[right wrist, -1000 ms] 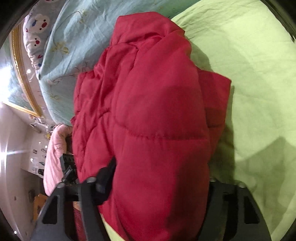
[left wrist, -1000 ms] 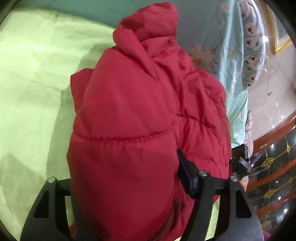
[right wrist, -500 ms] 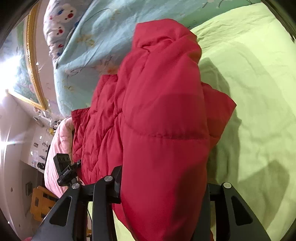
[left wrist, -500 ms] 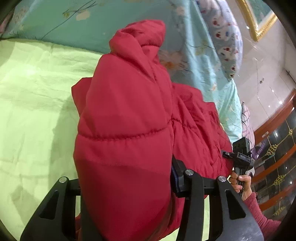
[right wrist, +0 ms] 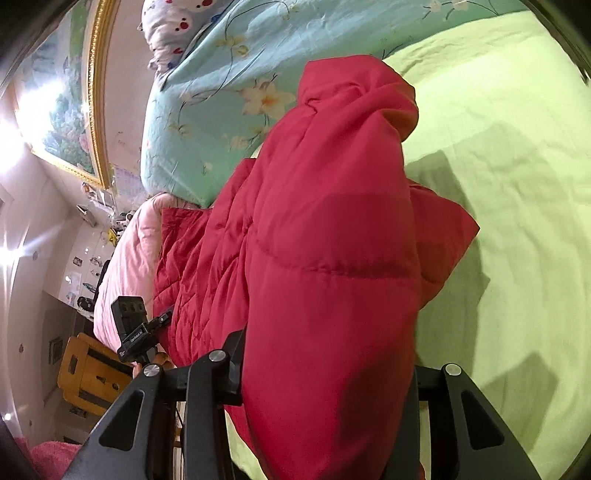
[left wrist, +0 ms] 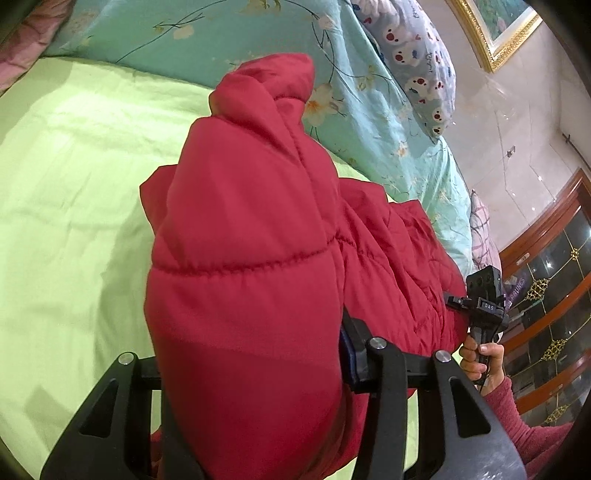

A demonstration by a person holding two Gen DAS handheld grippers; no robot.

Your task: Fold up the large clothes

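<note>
Lime sheet (left wrist: 74, 192), teal floral quilt (right wrist: 207, 96), gilt-framed pic (left wrist: 491, 33), wood cabinet (left wrist: 546, 295).

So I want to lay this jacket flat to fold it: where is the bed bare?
The green sheet is bare left of the red jacket, and in the right wrist view on its other side. It is crowded at the far edge, where the floral quilt and pillow lie.

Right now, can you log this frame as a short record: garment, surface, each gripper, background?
garment: red padded jacket, bunched, partly lifted
surface: light green bedsheet
left gripper: shut on the jacket
right gripper: shut on the jacket
behind: floral turquoise quilt, patterned pillow
also visible: gold-framed picture
</note>
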